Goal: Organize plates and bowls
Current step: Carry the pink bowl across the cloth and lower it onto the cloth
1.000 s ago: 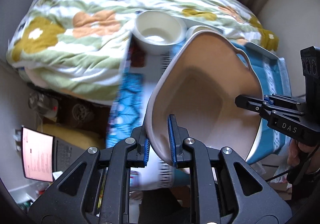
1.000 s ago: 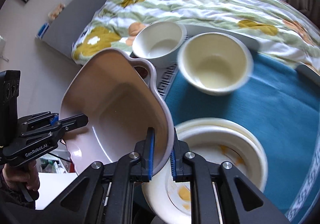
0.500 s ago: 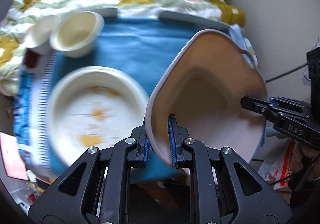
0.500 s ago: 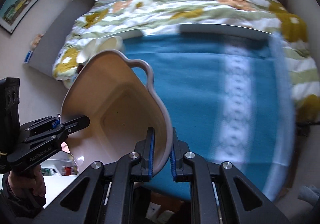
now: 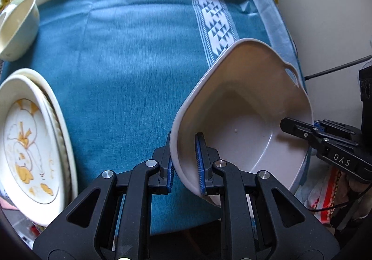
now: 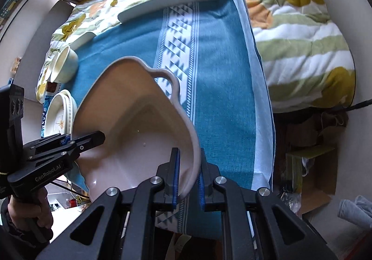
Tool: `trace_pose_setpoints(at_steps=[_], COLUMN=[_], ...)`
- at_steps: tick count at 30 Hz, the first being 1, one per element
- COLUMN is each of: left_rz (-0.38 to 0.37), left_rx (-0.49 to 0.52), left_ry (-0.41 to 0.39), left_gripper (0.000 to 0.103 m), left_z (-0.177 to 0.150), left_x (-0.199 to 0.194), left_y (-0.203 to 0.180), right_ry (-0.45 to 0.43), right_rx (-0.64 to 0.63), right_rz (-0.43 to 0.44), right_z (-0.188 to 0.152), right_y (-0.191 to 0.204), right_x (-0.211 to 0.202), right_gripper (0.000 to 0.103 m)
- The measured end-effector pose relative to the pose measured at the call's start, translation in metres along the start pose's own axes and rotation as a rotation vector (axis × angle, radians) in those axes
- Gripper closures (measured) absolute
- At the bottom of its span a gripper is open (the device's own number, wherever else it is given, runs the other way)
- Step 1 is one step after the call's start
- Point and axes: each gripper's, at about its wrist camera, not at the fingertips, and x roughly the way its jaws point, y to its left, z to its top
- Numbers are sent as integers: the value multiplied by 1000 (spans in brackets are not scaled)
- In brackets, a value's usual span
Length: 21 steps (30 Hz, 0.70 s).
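Pale pink handled dish (image 5: 244, 106) at lower right of left view, rim pinched by left tongs (image 5: 184, 162) above blue tablecloth (image 5: 127, 51); stacked plates (image 5: 30, 143) lower left. Right view: right tongs (image 6: 187, 174) clamped on opposite rim. Mid-carry; next, probably lowering onto bare cloth.

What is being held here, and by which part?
The pinkish handled dish is held by both grippers: the left gripper clamps its near rim, and the right gripper clamps the opposite rim.
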Motion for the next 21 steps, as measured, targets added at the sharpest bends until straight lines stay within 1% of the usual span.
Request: trace_pose_setpoints(at_steps=[7,10,13,14,16,17,18,19,20,21], left_rz=[8,11,12,13,35,47,55,54,54,56], left_rx=[-9,-10,-22,-22,-10,-2,7,14,18,21], left_ry=[4,-12,-22,-25,-24,-26,-39,-58,-68,-73], left_gripper=[89,89,87,85,70,49,32,28,27,26], left_z=[2,3,1,0,-2,-2,-2,-3,-2,-1], left_x=[10,10,8,6,5,5,3,-1,-3,-5], left_y=[3,0,0,0,-2,-3,-5,-7,-8,-9], right_ry=[-15,-16,-19,-18,-20,-19,-20,-21,-19,-20], right_rx=[-11,-7,20,24,27,26,25,20,18,19], right_rz=[22,25,45,49,53,51,49,48,49,52], right_z=[3,2,2,2,2,2,1,1,0,0], right_y=[-6,-8,-13,-13,-14,-13,-13,-12,-12,-11], right_x=[6,9,11,11,11,12,12,13,13,13], right_gripper=[90,90,90,90,90,90,90,90,86,78])
